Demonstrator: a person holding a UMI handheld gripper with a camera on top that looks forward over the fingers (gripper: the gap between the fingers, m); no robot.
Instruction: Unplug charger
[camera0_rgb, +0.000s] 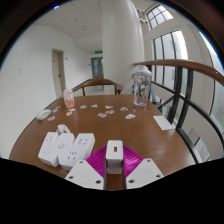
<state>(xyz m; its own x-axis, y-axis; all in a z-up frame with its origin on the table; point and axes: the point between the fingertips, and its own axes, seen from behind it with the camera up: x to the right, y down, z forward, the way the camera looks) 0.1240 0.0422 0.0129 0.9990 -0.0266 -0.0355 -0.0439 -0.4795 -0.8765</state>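
A small white charger (114, 152) with a USB port on its face stands upright between my fingers. My gripper (114, 168) is shut on it, with the magenta pads (97, 161) pressing its two sides. Two white power strips (56, 148) (83, 145) lie side by side on the brown round table (150, 140), just left of the charger. The charger sits apart from them, and its underside and prongs are hidden by my fingers.
A clear water bottle (140, 88) stands beyond the fingers to the right, and a small pink bottle (69, 97) stands at the far left. Several small white adapters (103, 113) are scattered mid-table. A flat white block (163, 122) lies at the right. Chairs and windows are beyond the table.
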